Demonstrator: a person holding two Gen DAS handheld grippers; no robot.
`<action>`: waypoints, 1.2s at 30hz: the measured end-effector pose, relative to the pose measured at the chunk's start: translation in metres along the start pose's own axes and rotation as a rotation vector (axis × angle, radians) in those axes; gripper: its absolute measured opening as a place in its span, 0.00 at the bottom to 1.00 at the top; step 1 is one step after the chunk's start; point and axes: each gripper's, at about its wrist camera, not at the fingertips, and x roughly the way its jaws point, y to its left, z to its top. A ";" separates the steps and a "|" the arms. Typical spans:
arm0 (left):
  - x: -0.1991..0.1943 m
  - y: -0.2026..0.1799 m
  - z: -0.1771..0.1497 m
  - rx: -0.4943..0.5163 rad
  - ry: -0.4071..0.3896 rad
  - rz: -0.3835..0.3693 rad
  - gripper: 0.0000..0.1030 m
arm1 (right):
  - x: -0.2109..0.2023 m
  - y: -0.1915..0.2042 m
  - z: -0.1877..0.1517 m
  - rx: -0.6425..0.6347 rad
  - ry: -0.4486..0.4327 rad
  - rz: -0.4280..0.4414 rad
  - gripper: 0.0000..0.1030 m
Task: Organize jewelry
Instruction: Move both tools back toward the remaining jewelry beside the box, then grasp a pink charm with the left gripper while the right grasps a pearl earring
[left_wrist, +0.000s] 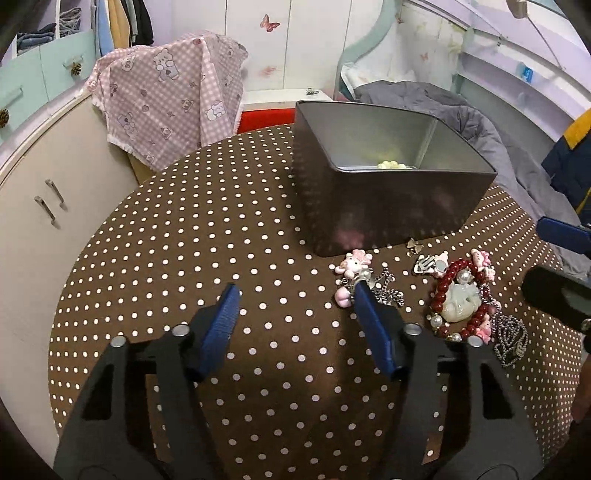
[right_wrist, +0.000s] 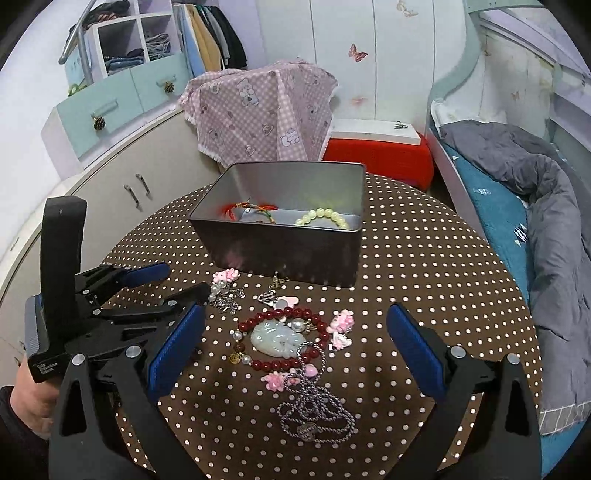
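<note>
A dark metal tin (left_wrist: 391, 206) (right_wrist: 284, 251) stands open on the polka-dot table. It holds a pale bead bracelet (right_wrist: 325, 217) and a red-and-green cord bracelet (right_wrist: 255, 211). In front of it lies a jewelry pile: a red bead bracelet (right_wrist: 284, 341) (left_wrist: 458, 295) around a pale jade pendant (right_wrist: 277, 339), pink cat charms (right_wrist: 341, 325) (left_wrist: 352, 264), a silver chain (right_wrist: 314, 410) and a small silver chain piece (right_wrist: 225, 299). My left gripper (left_wrist: 295, 291) (right_wrist: 177, 291) is open and empty, left of the pile. My right gripper (right_wrist: 295, 321) is open and empty above the pile.
The round table (left_wrist: 207, 236) has a brown dotted cloth. A pink checked cloth (right_wrist: 266, 110) drapes a chair behind it. A red-and-white box (right_wrist: 380, 147) and a bed with grey bedding (right_wrist: 546, 221) are to the right. Cabinets (left_wrist: 44, 206) stand to the left.
</note>
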 end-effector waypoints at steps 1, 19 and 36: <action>0.000 -0.001 0.001 0.005 0.000 -0.007 0.57 | 0.001 0.001 0.000 -0.001 0.002 0.002 0.92; -0.016 0.009 -0.009 0.009 -0.024 -0.063 0.11 | 0.035 0.035 0.003 -0.087 0.061 0.050 0.75; -0.021 0.031 -0.022 -0.014 0.004 -0.026 0.30 | 0.078 0.070 -0.001 -0.206 0.123 0.049 0.47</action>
